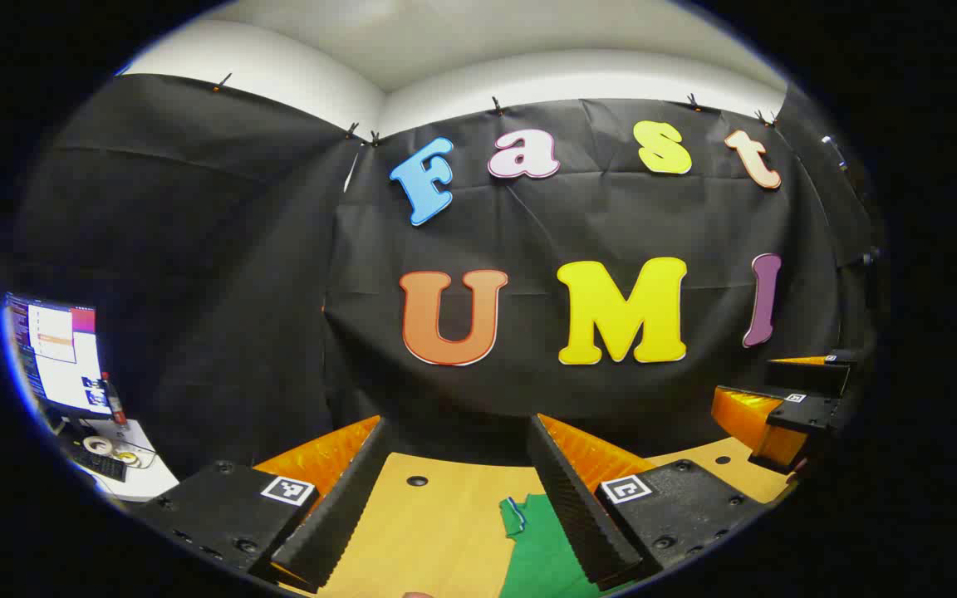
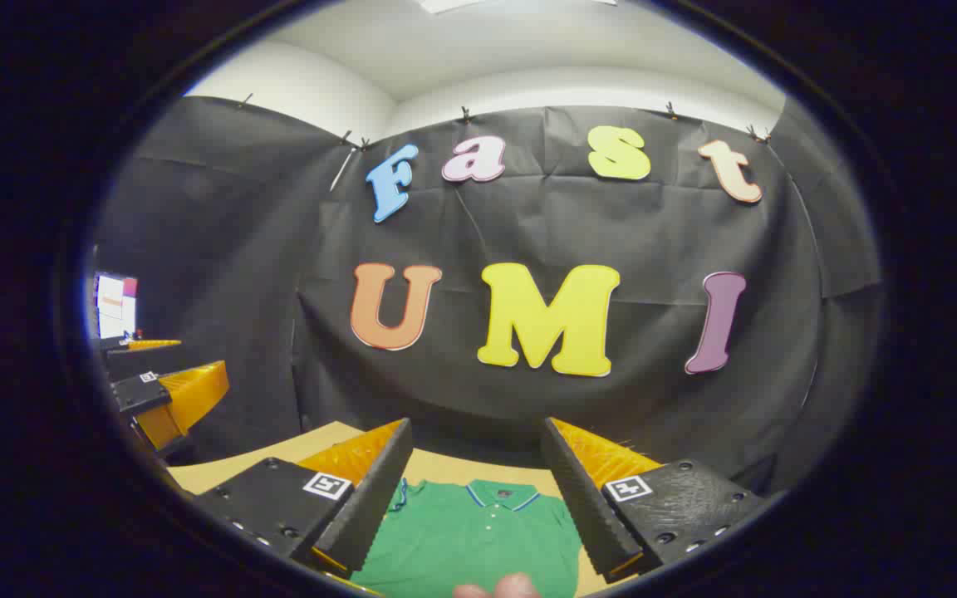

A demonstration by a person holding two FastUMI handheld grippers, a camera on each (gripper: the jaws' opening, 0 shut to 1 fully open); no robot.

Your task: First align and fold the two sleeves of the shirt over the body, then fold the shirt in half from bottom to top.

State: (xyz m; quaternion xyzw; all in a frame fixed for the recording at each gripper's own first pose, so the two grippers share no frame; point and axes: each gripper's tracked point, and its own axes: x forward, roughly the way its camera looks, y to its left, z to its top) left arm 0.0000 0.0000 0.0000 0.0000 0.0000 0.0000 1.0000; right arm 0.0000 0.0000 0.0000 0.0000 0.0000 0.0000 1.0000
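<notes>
In the left gripper view, the left tool (image 1: 453,490) stands wide, its two fingers well apart and holding nothing, raised above the pale wooden worktop (image 1: 429,531). Between and below the fingers a short sleeve of the green polo shirt with blue-and-white trim (image 1: 541,552) lies flat on the wood, close to this tool's right-hand finger, with bare wood taking up the rest of the gap. Far off at the right edge the other tool (image 1: 786,407) shows, held at about the same height.

In the right gripper view, the right tool (image 2: 478,490) is likewise spread wide and empty. The shirt (image 2: 470,540) lies flat and face up just ahead of and below it, collar and button placket toward the black cloth wall, so the body's long axis runs straight away from the tool. The left tool (image 2: 154,390) appears at the left edge of this view.

The right tool seems centred over the body, while the left sits over the shirt's left sleeve, so each likely has to move outward and down to a sleeve first.
</notes>
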